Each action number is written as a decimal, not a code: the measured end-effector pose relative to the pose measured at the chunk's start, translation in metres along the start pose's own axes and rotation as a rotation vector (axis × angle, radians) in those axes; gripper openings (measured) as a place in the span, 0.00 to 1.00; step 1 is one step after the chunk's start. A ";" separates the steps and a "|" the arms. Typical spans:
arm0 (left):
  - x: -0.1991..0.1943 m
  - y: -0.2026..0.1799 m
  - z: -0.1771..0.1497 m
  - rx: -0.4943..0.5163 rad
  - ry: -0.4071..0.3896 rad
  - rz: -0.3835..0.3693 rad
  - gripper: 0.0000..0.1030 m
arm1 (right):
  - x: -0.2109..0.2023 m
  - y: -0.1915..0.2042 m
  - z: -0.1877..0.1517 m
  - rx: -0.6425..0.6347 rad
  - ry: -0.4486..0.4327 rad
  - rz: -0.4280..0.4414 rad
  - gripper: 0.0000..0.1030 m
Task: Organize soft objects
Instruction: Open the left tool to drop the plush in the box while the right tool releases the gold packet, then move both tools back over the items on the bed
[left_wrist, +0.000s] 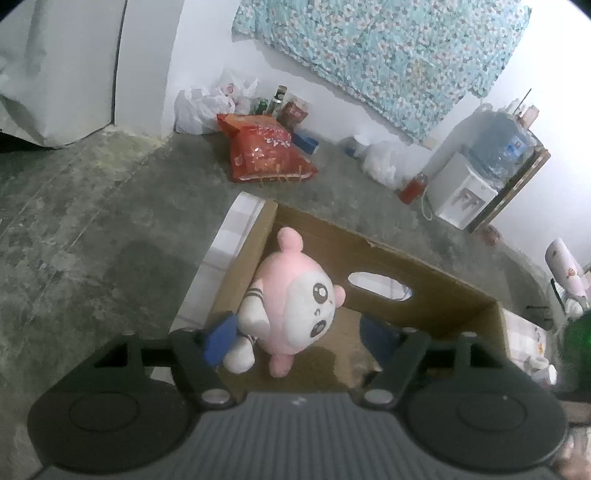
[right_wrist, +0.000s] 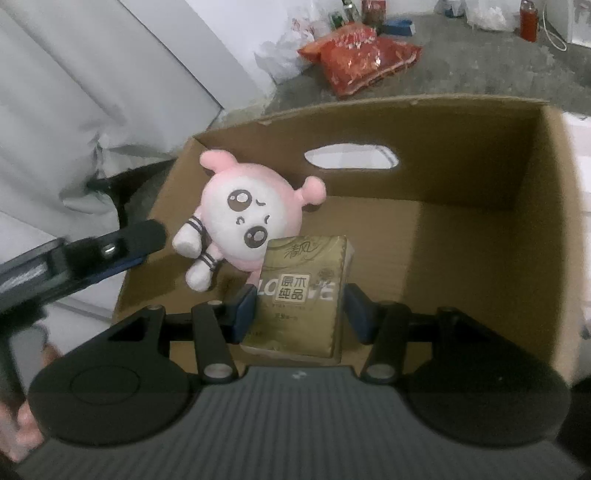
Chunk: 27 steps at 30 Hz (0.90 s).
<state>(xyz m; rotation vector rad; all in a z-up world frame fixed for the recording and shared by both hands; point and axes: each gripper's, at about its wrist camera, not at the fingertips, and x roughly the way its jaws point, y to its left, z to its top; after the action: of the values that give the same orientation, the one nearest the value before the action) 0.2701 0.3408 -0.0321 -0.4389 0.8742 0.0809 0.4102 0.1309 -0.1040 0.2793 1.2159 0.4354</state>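
You are loading the cardboard box (right_wrist: 480, 155): your left gripper (left_wrist: 295, 328) is standing wide, empty, over the plush (left_wrist: 291, 295) inside it. Your right gripper (right_wrist: 301, 310) is clamping the tissue pack (right_wrist: 303, 295); next, you'll be lowering and releasing it beside the plush.

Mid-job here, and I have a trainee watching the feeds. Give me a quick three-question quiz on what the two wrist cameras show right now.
1. True or false: the pink plush toy lies inside the cardboard box.
2. What sits between the fingers of the right gripper?
A. a red snack bag
B. a gold tissue pack
C. a water bottle
3. In the left wrist view, are the pads of the left gripper pressing on the plush toy?

Key:
1. True.
2. B, the gold tissue pack.
3. No; the jaws stand open, with the toy between them.
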 end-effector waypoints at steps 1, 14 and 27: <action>-0.001 0.001 -0.001 -0.005 -0.004 -0.003 0.79 | 0.006 0.002 0.002 -0.001 0.008 -0.006 0.50; -0.022 -0.001 -0.003 -0.053 -0.045 -0.039 0.85 | 0.025 0.007 0.009 -0.005 -0.033 -0.050 0.71; -0.128 -0.057 -0.044 0.032 -0.120 -0.129 0.91 | -0.165 -0.002 -0.074 -0.072 -0.217 0.164 0.71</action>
<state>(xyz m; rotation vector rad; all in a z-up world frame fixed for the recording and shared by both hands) 0.1697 0.2848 0.0595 -0.4551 0.7264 -0.0250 0.2946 0.0505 0.0093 0.3565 0.9668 0.5752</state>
